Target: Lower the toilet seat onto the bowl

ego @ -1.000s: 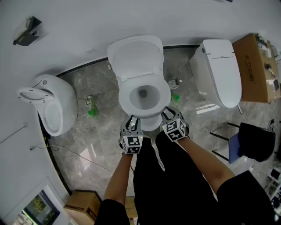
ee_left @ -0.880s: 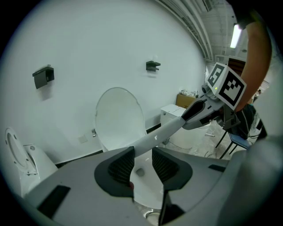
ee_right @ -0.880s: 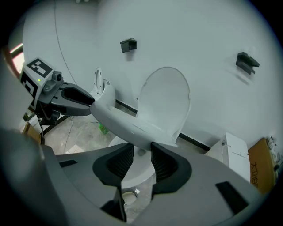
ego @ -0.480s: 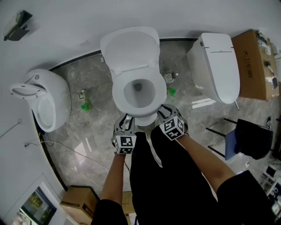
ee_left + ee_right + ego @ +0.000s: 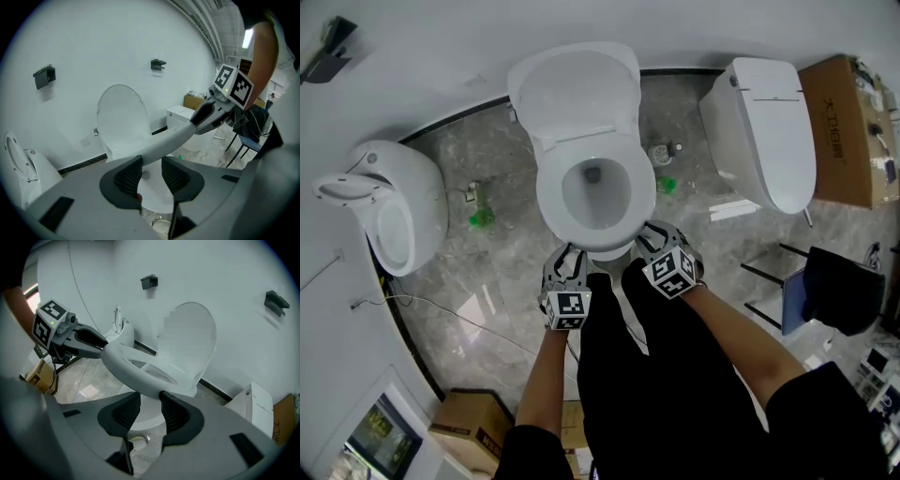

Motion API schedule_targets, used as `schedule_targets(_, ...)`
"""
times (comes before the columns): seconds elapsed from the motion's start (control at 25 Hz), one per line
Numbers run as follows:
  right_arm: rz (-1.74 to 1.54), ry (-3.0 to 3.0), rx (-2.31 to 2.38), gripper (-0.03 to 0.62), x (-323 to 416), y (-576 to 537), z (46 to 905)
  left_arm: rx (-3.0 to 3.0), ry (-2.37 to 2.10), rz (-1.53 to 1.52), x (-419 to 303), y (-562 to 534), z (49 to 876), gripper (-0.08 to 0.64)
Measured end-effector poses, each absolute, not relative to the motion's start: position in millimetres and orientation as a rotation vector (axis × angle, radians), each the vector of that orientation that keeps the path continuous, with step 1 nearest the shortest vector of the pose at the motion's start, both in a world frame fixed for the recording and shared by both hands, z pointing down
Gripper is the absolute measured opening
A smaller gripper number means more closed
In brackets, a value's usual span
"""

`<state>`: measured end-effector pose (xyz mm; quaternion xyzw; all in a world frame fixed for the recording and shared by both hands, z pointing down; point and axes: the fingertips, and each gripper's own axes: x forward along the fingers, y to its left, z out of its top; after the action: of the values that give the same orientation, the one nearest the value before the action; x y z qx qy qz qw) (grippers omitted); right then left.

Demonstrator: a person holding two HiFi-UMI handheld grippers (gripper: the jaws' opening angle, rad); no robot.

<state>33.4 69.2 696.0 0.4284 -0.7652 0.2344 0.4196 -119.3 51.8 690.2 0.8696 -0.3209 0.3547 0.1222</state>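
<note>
White plastic toilet seat (image 5: pixel 551 202), we judge, is stiff, light and slippery; hold its front rim, now between the opening left tool (image 5: pixel 151 164) and right tool (image 5: pixel 149 401).

My right claw (image 5: pixel 149 409) is opening its jaws, with the front rim of the toilet seat (image 5: pixel 123 365) between them. My left claw (image 5: pixel 99 342) meets the rim's far side.

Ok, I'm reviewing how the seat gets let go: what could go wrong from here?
The left gripper and right gripper are opening their jaws with the front rim of the toilet seat between them. If it is not fully on the bowl, it could drop and bang. Withdrawn crookedly, a jaw could snag it.
</note>
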Motion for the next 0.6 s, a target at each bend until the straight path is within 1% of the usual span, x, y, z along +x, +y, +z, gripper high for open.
schedule_targets(0.6,0.605,-1.872,0.983,0.152,29,97,725,2.539,-0.902,1.078,-125,80,722,0.141)
